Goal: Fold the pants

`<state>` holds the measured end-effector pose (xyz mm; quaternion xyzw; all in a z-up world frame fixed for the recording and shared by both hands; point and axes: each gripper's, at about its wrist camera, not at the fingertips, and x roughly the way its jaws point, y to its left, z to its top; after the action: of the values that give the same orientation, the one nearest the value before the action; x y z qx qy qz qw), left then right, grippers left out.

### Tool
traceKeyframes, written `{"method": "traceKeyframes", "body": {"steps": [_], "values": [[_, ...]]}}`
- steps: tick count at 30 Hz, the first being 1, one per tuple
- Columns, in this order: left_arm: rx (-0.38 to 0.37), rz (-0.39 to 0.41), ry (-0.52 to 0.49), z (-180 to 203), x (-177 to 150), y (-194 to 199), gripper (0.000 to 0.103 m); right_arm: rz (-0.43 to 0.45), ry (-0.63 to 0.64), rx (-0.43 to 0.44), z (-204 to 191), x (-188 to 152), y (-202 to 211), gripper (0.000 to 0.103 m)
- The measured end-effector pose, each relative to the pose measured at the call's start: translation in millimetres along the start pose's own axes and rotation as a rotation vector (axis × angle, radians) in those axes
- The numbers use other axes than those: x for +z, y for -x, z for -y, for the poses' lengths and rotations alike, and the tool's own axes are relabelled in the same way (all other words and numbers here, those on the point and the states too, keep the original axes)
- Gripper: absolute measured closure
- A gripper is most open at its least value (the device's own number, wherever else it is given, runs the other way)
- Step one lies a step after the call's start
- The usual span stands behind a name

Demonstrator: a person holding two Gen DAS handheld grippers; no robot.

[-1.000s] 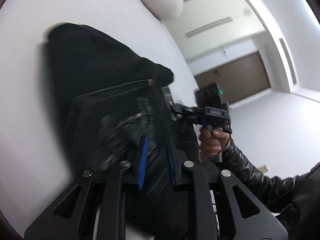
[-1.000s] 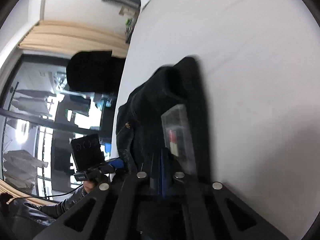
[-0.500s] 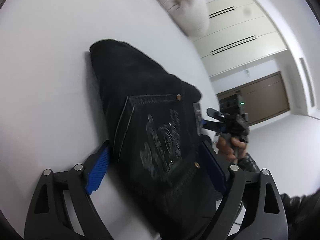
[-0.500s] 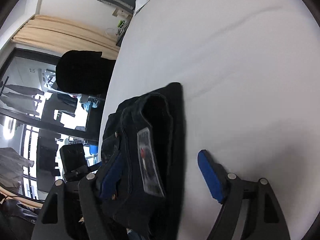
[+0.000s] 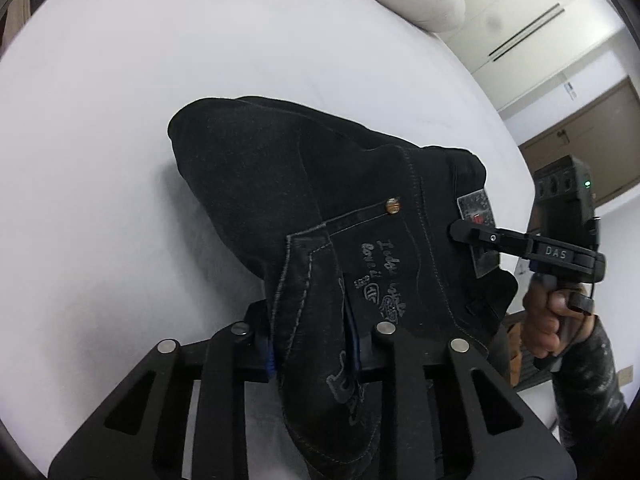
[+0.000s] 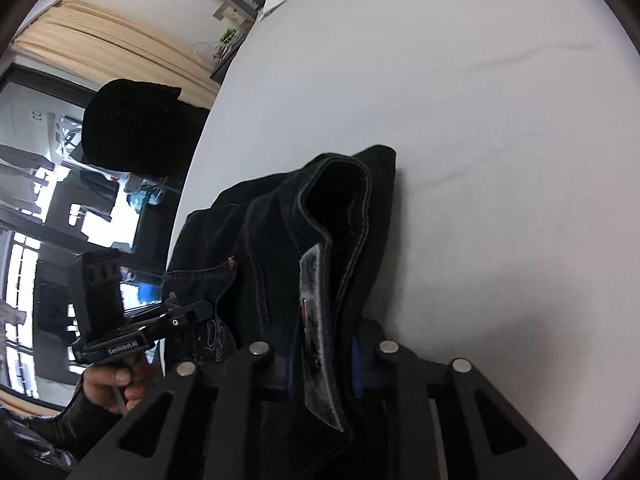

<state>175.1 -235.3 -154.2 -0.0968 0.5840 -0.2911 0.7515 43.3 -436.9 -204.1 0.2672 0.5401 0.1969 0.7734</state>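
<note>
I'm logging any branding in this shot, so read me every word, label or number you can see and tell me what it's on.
"DAS": on the right gripper body, left wrist view.
"GenRoboAI", small and only roughly legible: on the left gripper body, right wrist view.
Pale stitched script on the pants pocket: begins like "Today", the rest unreadable.
Grey waistband patch with a red mark: print too blurred to read.

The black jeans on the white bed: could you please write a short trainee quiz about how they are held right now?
1. True or false: the left gripper has its jaws closed on the black jeans.
2. What does the right gripper clamp: A the pillow, B the waistband with its label patch, C a hem?
3. What do the jeans lie on?

Key: 1 true; 2 B; 3 the white bed.
</note>
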Motion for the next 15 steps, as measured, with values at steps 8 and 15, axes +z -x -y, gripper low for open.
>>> {"method": "traceKeyframes", "body": {"steps": [8, 15], "values": [[0.036, 0.074, -0.047, 5, 11, 27, 0.082, 0.036, 0.068, -0.032, -44, 15, 13, 0.084], [0.108, 0.148, -0.061, -17, 39, 47, 0.082, 0.035, 0.118, -0.019, -85, 54, -17, 0.084]]}}
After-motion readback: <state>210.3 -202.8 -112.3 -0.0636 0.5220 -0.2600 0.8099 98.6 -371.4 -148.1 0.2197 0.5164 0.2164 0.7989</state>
